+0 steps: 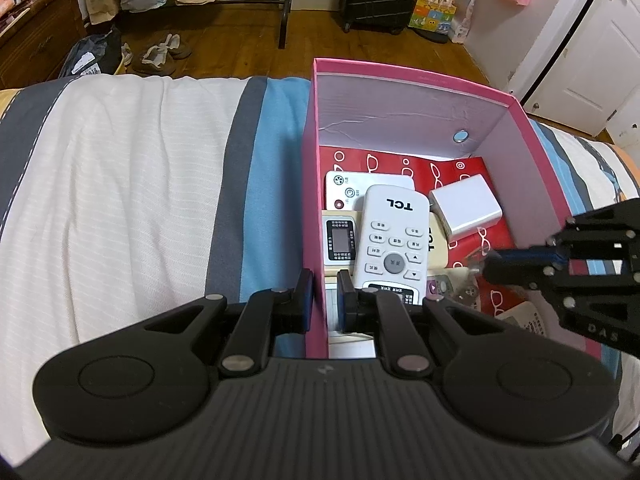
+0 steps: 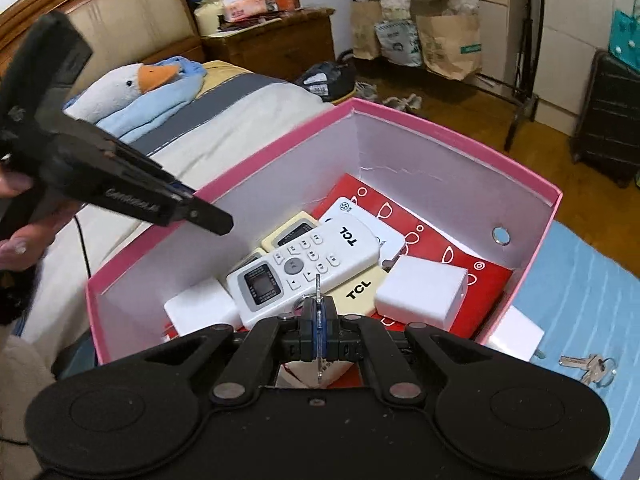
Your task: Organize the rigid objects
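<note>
Two sets of jaws matter: the right gripper [image 2: 319, 326] pinches a key [image 2: 318, 294] over the pink box [image 2: 452, 142], at six o'clock of the white remote [image 2: 304, 266]. Lower before letting go. The left gripper [image 1: 325, 300] clamps the box wall, steadying it on the bed [image 1: 120, 168].

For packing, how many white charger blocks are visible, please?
3 charger blocks: one right of the remotes, one left, both in the pink box; one outside on the bedding. More may be hidden.
</note>
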Action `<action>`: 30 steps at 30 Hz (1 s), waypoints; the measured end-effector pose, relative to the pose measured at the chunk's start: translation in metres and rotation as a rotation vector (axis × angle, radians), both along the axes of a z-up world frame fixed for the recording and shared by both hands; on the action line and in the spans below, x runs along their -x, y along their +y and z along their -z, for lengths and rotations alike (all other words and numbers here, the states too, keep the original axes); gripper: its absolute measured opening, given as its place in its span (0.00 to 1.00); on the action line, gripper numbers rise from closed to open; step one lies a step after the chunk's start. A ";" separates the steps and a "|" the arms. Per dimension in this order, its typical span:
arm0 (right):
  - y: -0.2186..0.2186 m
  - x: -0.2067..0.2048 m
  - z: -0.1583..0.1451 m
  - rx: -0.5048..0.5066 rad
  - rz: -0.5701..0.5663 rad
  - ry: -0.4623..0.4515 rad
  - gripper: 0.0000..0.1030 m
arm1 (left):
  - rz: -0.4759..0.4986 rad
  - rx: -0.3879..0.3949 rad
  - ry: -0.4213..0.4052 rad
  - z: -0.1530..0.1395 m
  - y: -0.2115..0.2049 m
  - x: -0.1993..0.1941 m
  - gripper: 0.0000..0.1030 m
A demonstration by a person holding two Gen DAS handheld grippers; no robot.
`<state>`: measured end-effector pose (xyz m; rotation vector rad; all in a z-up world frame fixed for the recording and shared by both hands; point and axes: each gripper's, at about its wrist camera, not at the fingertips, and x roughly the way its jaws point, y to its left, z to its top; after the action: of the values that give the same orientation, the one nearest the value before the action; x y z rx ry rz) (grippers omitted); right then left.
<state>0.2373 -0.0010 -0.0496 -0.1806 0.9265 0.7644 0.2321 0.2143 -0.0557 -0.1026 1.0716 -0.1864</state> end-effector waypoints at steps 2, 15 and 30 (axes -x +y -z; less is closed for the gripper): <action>-0.006 0.001 -0.003 -0.016 0.022 -0.029 0.20 | 0.000 0.002 0.000 0.000 0.001 0.000 0.09; -0.104 0.025 -0.068 -0.129 0.289 -0.158 0.44 | -0.003 -0.006 0.001 0.000 0.001 -0.001 0.09; -0.179 -0.016 -0.010 -0.100 0.539 0.034 0.56 | -0.003 -0.027 0.012 0.001 -0.004 -0.003 0.09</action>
<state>0.2536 -0.1799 -0.0392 0.1683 0.9111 0.3125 0.2349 0.2099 -0.0565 -0.0807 1.0855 -0.1686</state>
